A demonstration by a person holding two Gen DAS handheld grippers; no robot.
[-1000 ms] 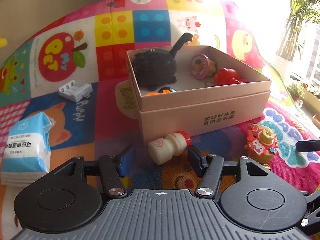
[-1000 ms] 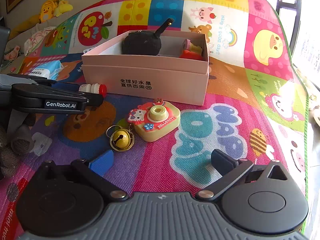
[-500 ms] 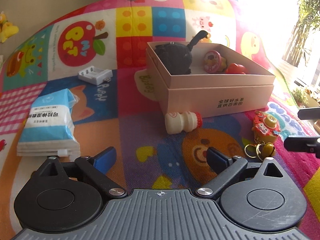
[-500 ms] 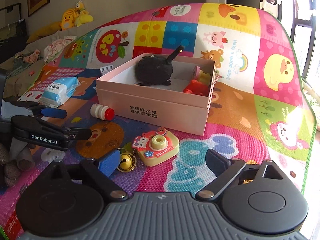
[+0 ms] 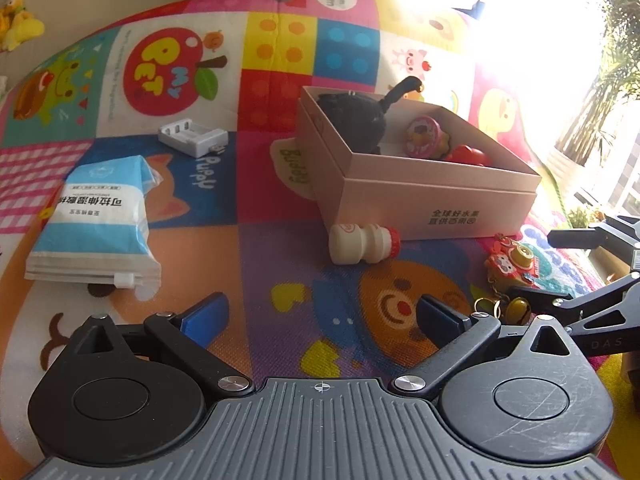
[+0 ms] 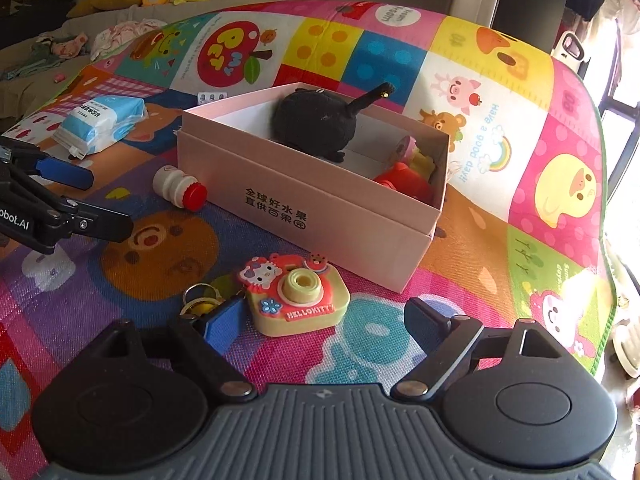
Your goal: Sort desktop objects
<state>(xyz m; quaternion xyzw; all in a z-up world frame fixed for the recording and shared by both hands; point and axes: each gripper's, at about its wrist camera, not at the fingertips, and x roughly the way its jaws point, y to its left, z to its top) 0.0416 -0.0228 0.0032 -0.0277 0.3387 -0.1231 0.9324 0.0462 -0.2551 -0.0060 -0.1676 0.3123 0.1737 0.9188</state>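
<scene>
Toys lie scattered on a colourful cartoon play mat (image 5: 256, 248) around an open pink cardboard box (image 6: 304, 200), which holds a black plush toy (image 6: 316, 124) and small red and pink toys. Left gripper (image 5: 320, 316) has just spread its fingers wide, nothing between them; a white plastic bottle with a red cap (image 5: 362, 240) lies ahead, beside the box. Right gripper (image 6: 320, 320) has narrowed slightly, fingers released, flanking a pink and yellow toy camera (image 6: 298, 292) without visibly gripping it.
</scene>
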